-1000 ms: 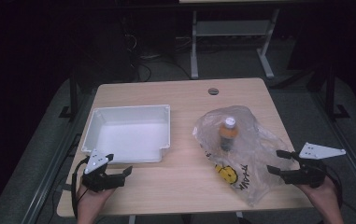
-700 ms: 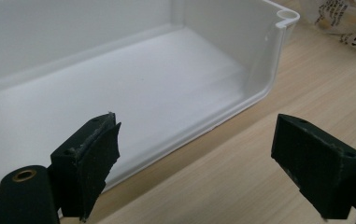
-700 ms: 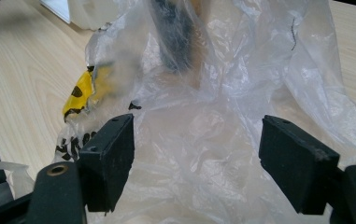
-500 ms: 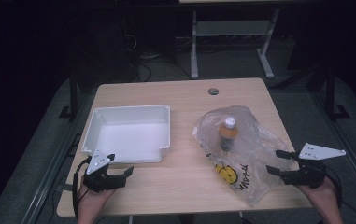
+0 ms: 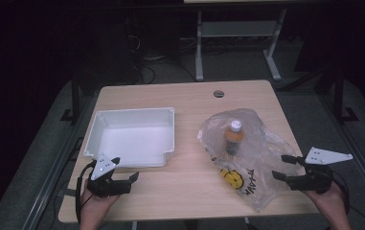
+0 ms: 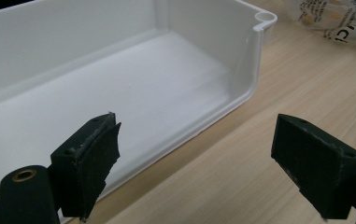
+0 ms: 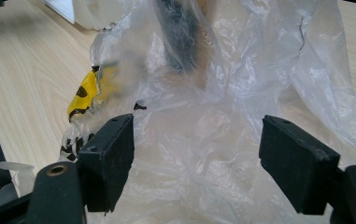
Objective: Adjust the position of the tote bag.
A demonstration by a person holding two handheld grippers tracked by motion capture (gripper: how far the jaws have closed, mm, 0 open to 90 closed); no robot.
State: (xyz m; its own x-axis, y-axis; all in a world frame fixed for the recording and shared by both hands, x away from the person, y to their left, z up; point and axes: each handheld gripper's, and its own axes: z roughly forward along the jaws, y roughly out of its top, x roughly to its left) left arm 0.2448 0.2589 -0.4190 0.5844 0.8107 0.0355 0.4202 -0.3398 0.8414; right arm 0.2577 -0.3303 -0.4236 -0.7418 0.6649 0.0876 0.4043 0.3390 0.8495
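Note:
A clear plastic bag [image 5: 252, 158] with a yellow smiley print [image 5: 233, 178] lies crumpled on the right half of the wooden table [image 5: 189, 100]. Inside it lies a bottle [image 5: 233, 136] with a white cap and an orange-brown body. My right gripper [image 5: 282, 167] rests at the bag's right edge, open, its jaws on either side of loose film [image 7: 199, 140]. A white tray [image 5: 132, 136] sits empty on the left half. My left gripper [image 5: 125, 168] is open just in front of the tray's near wall [image 6: 231, 100], holding nothing.
A round cable hole [image 5: 218, 93] sits near the table's far edge. Behind the table stand a metal frame [image 5: 237, 38] and cables on a dark floor. Bare wood lies between the tray and the bag.

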